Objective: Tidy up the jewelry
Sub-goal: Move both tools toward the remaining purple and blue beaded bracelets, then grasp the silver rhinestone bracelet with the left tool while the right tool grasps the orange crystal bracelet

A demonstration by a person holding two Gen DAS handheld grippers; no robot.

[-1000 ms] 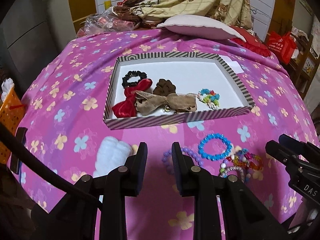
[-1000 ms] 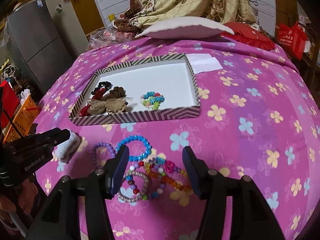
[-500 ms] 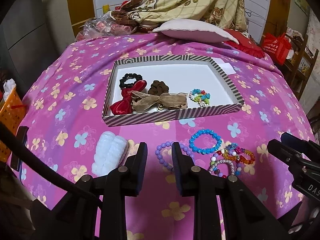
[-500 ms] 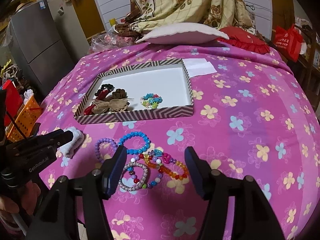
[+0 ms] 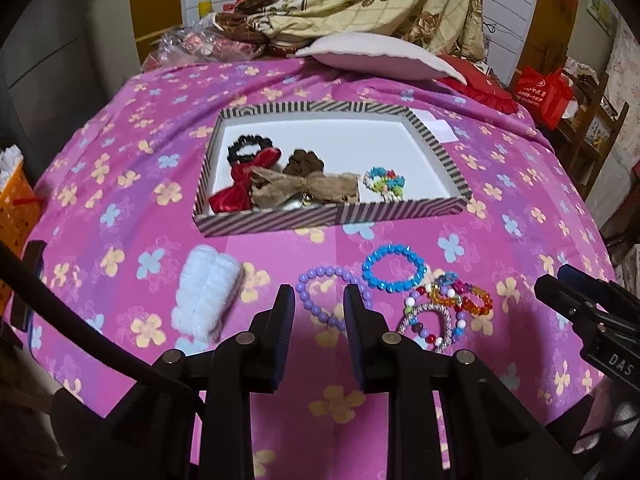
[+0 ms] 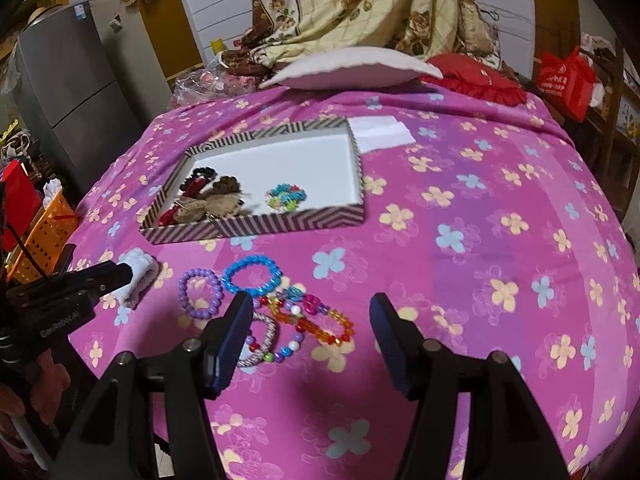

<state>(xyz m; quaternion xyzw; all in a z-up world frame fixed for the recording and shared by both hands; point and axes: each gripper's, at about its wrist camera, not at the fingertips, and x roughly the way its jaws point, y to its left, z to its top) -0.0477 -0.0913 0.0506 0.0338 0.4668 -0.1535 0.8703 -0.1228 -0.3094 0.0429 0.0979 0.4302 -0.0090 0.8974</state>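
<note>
A striped tray (image 5: 332,216) (image 6: 256,226) on the pink flowered cover holds a black scrunchie (image 5: 250,148), a red bow (image 5: 240,188), a brown bow (image 5: 304,190), a brown scrunchie (image 5: 303,163) and a multicolour bead bracelet (image 5: 384,180) (image 6: 286,196). In front of it lie a purple bead bracelet (image 5: 320,296) (image 6: 200,292), a blue bead bracelet (image 5: 394,268) (image 6: 252,276), a tangle of mixed bracelets (image 5: 448,312) (image 6: 300,324) and a white fluffy scrunchie (image 5: 206,296) (image 6: 138,276). My left gripper (image 5: 319,312) is open and empty over the purple bracelet. My right gripper (image 6: 311,332) is wide open and empty above the tangle.
A white pillow (image 5: 380,58), a red cushion (image 6: 476,78) and a floral blanket (image 6: 360,8) lie behind the tray. A white paper (image 6: 380,132) lies beside the tray's far right corner. An orange basket (image 6: 44,236) stands off the left edge.
Both grippers have drawn back and risen a little, so the tray and bracelets look farther away. Nothing on the cover has moved and both grippers stay open.
</note>
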